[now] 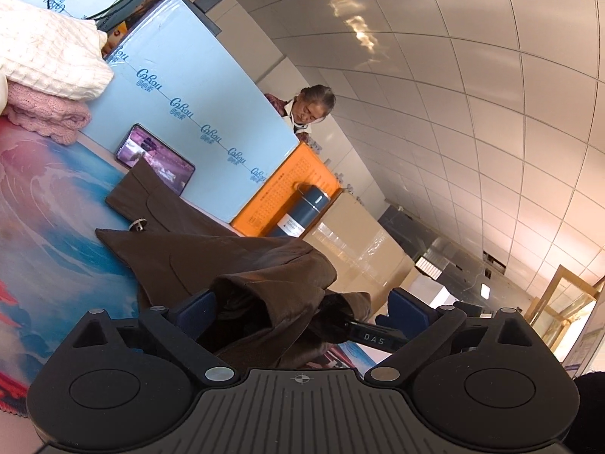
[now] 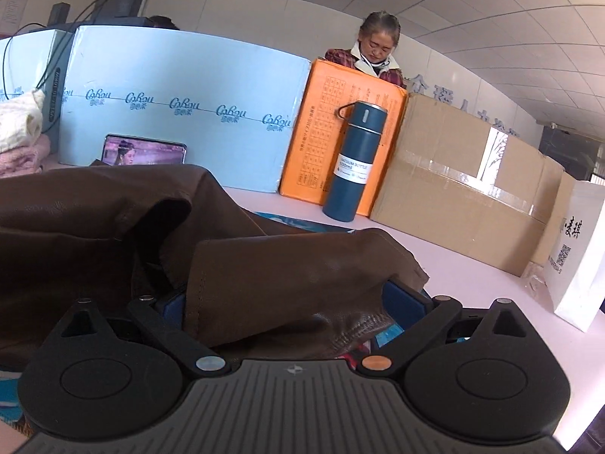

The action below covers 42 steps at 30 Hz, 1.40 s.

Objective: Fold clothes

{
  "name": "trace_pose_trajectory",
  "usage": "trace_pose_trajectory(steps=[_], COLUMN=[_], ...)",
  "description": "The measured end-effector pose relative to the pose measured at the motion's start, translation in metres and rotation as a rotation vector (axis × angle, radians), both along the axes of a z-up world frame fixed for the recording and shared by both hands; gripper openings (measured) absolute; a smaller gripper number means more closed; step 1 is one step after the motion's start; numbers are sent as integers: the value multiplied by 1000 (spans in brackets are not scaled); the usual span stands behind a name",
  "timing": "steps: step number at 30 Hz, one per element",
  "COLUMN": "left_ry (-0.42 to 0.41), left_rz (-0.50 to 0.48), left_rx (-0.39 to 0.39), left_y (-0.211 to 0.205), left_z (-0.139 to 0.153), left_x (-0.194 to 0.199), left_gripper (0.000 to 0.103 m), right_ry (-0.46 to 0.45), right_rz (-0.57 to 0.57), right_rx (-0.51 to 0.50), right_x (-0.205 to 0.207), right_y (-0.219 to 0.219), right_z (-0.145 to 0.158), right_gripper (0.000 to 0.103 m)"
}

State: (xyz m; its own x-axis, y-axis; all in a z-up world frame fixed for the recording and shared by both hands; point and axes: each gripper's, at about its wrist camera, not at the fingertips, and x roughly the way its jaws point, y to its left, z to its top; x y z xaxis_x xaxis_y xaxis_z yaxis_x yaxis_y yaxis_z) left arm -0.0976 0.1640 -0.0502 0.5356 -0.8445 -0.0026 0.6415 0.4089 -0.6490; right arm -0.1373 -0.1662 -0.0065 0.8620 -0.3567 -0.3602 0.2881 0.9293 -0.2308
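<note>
A brown leather-like garment [image 1: 211, 249] lies on a table with a colourful printed mat [image 1: 45, 204]. My left gripper [image 1: 302, 312] is wide open, and a bunched fold of the garment sits between its blue pads [image 1: 194, 314], raised off the mat. In the right wrist view the same brown garment [image 2: 113, 219] fills the left and centre. My right gripper [image 2: 291, 302] is open too, with a flap of the garment draped between and over its fingers. The fingertips of both grippers are partly hidden by cloth.
Folded cream and pink knitwear [image 1: 49, 56] is stacked at the far left. A phone [image 2: 145, 153] leans on a light blue board [image 2: 181, 102]. An orange box [image 2: 340, 132], a blue flask [image 2: 353, 160], cardboard boxes [image 2: 461, 189] and a white bag [image 2: 578, 257] line the back and right. A person [image 2: 378, 49] stands behind.
</note>
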Motion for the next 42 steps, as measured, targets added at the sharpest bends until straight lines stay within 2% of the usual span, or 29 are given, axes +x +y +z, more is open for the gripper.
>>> trace_pose_trajectory(steps=[4,8,10,11,12,14,15,16,17,18,19,20,21,22,24,26,30,34,38,42], left_ry=[-10,37,65,79,97,125,124,119,112,107,101,96,90,81,40,-12,-175,-356,-375,-372], left_rz=[-68,-103,-105,-98,-87,-57,-45,-34,-25,-18,-10,-2,5,11,23,36,35,-30,-152,-280], left_rx=[-20,-16,-17,-16,-16,-11,-6,3,15,26,38,49,66,81,101,111,69,19,30,50], left_y=[-11,-25,-28,-28,-28,-27,-27,-26,-26,-27,-27,-27,-28,-30,-32,-34,-35,-41,-38,-34], left_z=[4,1,-1,-2,-2,-3,-3,-1,0,1,2,4,5,6,12,21,51,74,65,52], left_x=[17,35,43,47,50,56,56,57,57,58,59,59,60,61,63,64,64,56,37,16], left_gripper=[100,100,100,100,99,98,96,93,85,80,66,42,31,23,13,10,7,7,7,7], right_ry=[-10,-48,-54,-50,-45,-37,-32,-22,-13,-11,-10,-10,-34,-57,-104,-150,-243,-335,-411,-398], right_rz=[-130,-230,-232,-215,-198,-164,-148,-148,-149,-152,-155,-160,-177,-194,-228,-262,-330,-395,-386,-389], right_rx=[-45,-137,-225,-238,-251,-276,-286,-264,-242,-241,-239,-235,-206,-176,-117,-57,62,183,339,420], right_x=[-10,-13,-9,-6,-3,3,6,9,13,14,15,16,12,8,-1,-9,-26,-44,-84,-126], right_y=[-8,-9,-3,0,2,7,9,7,5,4,3,1,-4,-10,-21,-31,-53,-75,-95,-110], right_z=[-1,0,-3,-4,-5,-7,-7,-6,-6,-5,-5,-5,-1,3,11,19,34,50,56,43], right_gripper=[100,101,100,99,96,82,68,51,42,29,23,19,13,9,7,6,5,5,5,5])
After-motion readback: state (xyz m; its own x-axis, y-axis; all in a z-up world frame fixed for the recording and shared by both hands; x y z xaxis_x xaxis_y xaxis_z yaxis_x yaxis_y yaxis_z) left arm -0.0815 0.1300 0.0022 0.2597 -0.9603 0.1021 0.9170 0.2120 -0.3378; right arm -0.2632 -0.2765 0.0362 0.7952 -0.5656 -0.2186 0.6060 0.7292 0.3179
